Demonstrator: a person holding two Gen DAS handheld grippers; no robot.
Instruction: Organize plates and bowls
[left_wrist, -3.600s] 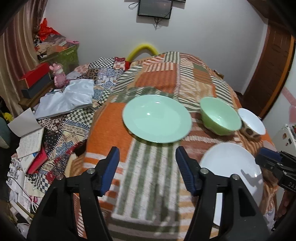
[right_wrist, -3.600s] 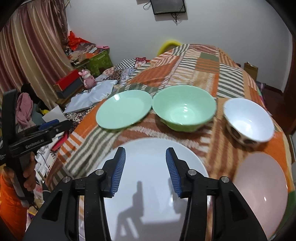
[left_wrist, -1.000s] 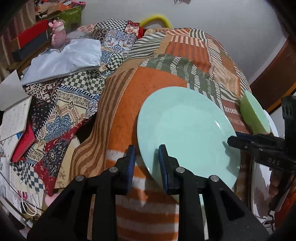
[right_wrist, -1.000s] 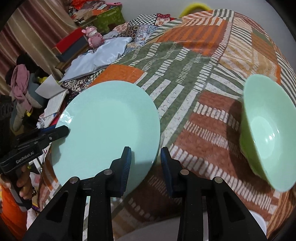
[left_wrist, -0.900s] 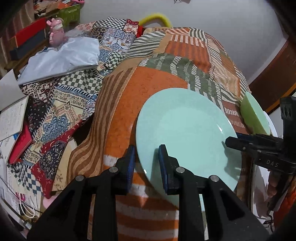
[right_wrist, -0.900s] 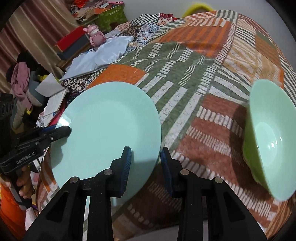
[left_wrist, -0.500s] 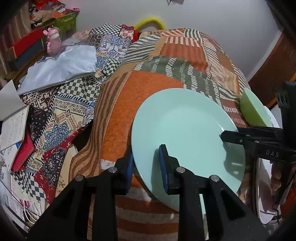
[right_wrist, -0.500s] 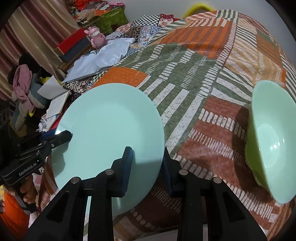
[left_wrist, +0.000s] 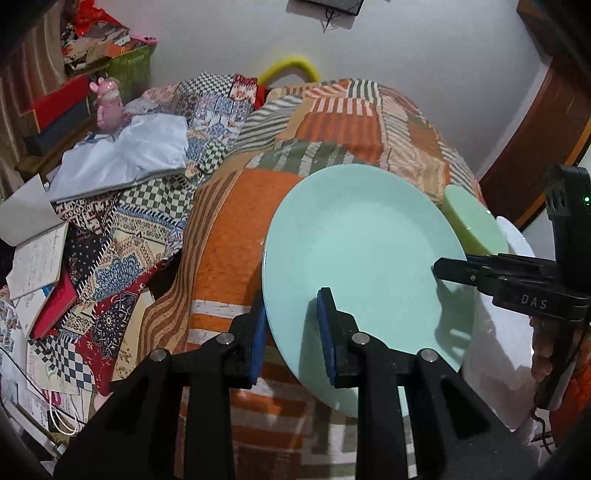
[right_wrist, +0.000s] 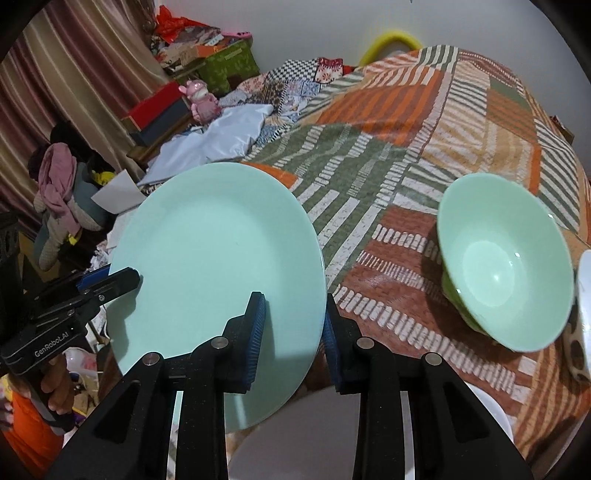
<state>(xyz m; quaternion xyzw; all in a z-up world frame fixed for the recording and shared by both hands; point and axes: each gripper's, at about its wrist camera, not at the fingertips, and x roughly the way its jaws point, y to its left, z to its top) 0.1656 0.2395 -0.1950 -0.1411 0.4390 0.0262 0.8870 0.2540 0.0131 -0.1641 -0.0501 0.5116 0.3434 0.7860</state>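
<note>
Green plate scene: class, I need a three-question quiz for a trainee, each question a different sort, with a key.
1. True or false: both grippers are shut on the green plate.
2. Multiple choice: what lies just below the plate's near edge in the right wrist view? A) white plate B) a book C) a spoon
3. Fill in: the green bowl rests on the ______ blanket.

Key
1. True: the left gripper and the right gripper each pinch the plate's rim, on opposite sides.
2. A
3. Patchwork
</note>
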